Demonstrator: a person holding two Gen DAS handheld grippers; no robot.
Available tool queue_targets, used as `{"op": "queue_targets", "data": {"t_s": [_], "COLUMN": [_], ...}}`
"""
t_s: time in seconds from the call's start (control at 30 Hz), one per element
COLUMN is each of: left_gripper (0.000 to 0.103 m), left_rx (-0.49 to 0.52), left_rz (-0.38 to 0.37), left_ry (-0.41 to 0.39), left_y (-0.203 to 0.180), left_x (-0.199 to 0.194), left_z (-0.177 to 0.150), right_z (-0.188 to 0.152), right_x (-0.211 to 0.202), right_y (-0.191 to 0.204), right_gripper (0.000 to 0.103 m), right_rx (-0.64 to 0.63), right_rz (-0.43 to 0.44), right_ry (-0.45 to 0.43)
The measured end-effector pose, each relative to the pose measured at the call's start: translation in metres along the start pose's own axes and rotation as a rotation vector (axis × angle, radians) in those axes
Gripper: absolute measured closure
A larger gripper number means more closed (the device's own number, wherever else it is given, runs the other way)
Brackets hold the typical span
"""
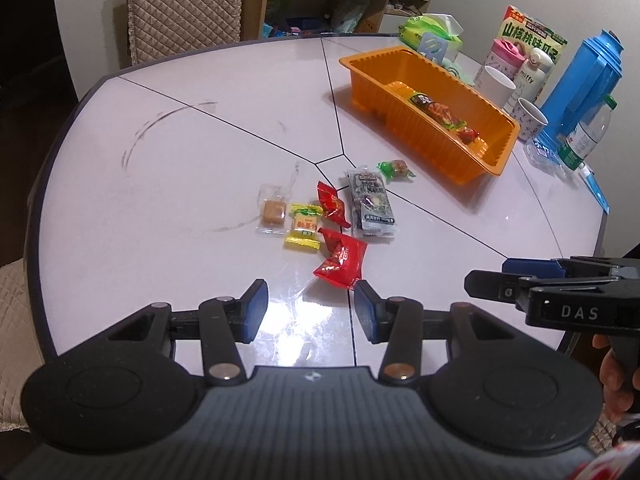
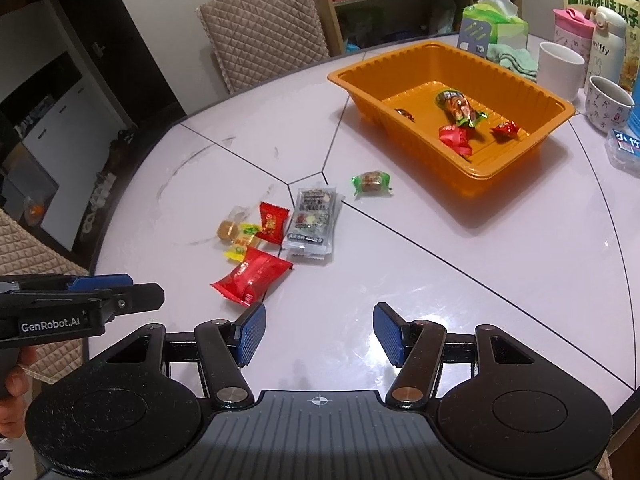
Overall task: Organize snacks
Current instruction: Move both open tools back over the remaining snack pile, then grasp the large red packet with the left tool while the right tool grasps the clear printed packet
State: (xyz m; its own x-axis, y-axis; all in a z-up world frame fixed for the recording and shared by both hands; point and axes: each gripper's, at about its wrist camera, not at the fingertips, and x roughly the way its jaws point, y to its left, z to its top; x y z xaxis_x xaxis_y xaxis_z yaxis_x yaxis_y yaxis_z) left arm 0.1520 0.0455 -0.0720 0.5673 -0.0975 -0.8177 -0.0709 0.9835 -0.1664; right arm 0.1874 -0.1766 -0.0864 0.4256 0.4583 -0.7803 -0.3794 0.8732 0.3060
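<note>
An orange tray (image 1: 492, 168) (image 2: 340, 76) stands at the back right of the table and holds a few wrapped snacks (image 2: 460, 108). Loose snacks lie mid-table: a large red packet (image 1: 340, 260) (image 2: 250, 276), a small red packet (image 1: 332, 208) (image 2: 272, 222), a yellow candy (image 1: 304, 226) (image 2: 240, 244), a clear-wrapped biscuit (image 1: 272, 212) (image 2: 228, 228), a grey packet (image 1: 372, 204) (image 2: 312, 222) and a green-wrapped sweet (image 1: 394, 169) (image 2: 371, 182). My left gripper (image 1: 310, 312) hovers open just in front of the large red packet. My right gripper (image 2: 320, 332) is open over bare table, right of that packet.
Cups (image 2: 560, 66), bottles, a blue flask (image 1: 580, 80), a tissue pack (image 2: 496, 20) and a snack box (image 1: 532, 32) crowd the table's far right. A quilted chair (image 2: 260, 28) and a shelf stand behind the table. The table edge (image 1: 52, 200) curves at the left.
</note>
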Motion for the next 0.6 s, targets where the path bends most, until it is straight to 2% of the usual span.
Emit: {"op": "queue_targets", "data": {"t_s": [0.3,0.6], "left_gripper": [0.06,0.06], "left_rx": [0.062,0.146], "left_rz": [-0.025,-0.037], "left_ry": [0.001,0.042], "left_y": [-0.011,-0.029], "left_x": [0.027,0.068], "left_z": [0.006,0.012], "right_z": [-0.002,-0.004], "right_x": [0.014,0.019], "right_y": [-0.013,-0.033], "right_gripper": [0.043,0.043], "right_rx": [0.029,0.079], "right_rz": [-0.034,-0.059], "right_ry": [0.022,0.037]}}
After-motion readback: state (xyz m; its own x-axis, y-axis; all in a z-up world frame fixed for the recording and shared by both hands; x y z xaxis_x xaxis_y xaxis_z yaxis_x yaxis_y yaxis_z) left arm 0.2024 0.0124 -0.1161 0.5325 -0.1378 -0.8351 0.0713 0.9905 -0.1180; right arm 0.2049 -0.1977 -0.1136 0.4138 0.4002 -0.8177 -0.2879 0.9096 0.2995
